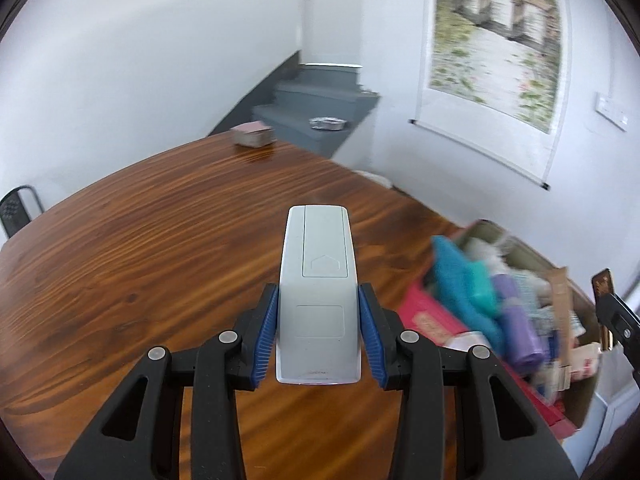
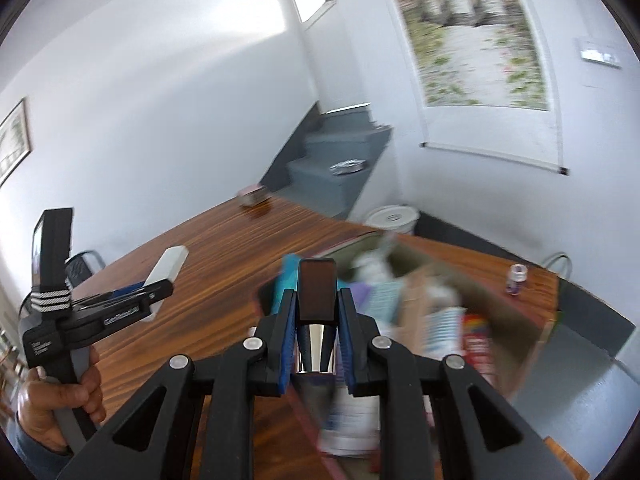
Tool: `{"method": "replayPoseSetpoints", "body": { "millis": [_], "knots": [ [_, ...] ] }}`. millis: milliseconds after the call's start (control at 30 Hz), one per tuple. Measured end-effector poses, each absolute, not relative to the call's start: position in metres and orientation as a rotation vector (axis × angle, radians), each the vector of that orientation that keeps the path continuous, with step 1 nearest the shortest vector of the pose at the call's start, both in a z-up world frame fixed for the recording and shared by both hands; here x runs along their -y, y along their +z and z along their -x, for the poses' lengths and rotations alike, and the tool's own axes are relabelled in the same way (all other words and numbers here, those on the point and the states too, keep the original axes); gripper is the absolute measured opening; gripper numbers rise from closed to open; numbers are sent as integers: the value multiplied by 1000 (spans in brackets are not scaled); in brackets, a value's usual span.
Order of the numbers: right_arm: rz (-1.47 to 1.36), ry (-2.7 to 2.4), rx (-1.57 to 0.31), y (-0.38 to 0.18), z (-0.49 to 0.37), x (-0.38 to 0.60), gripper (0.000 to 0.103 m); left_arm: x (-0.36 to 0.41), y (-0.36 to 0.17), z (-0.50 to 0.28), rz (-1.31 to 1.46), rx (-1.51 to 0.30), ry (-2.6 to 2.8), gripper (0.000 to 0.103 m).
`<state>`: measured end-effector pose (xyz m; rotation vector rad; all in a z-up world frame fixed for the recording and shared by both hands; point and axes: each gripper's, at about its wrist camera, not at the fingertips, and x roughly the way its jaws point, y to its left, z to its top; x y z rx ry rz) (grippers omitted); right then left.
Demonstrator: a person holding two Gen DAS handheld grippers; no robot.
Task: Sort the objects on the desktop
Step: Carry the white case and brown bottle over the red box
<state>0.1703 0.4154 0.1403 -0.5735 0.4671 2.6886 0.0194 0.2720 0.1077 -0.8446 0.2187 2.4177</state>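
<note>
My left gripper (image 1: 318, 312) is shut on a white remote control (image 1: 316, 264), back side up, its blue pads (image 1: 267, 332) pressing both long edges above the wooden table (image 1: 160, 260). In the right wrist view it shows at the left (image 2: 154, 292), with the remote (image 2: 168, 266) sticking out and a person's hand (image 2: 60, 412) on its handle. My right gripper (image 2: 317, 300) is shut on a slim lighter-like object (image 2: 317, 296), dark brown on top and chrome below. It hangs over an open cardboard box (image 2: 512, 320) full of blurred items.
The cardboard box (image 1: 528, 254) holds a teal cloth (image 1: 460, 280) and a purple roll (image 1: 520, 328). A pink-topped block (image 1: 253, 133) lies at the table's far end. A small purple bottle (image 2: 516, 278) stands beyond the box. Grey stairs (image 1: 320, 104) and a white bucket (image 2: 394, 218) lie beyond.
</note>
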Motion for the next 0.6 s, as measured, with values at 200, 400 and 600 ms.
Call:
{"method": "replayPoseSetpoints", "body": {
  "millis": [200, 400, 600],
  "knots": [
    [559, 2615, -524, 134, -192, -446, 22, -312, 114, -43, 837, -201, 2272, 42],
    [571, 2599, -560, 125, -195, -460, 22, -351, 110, -60, 833, -218, 2146, 42],
    [580, 2608, -584, 119, -198, -465, 22, -370, 97, -59, 877, -235, 2088, 42]
  ]
}}
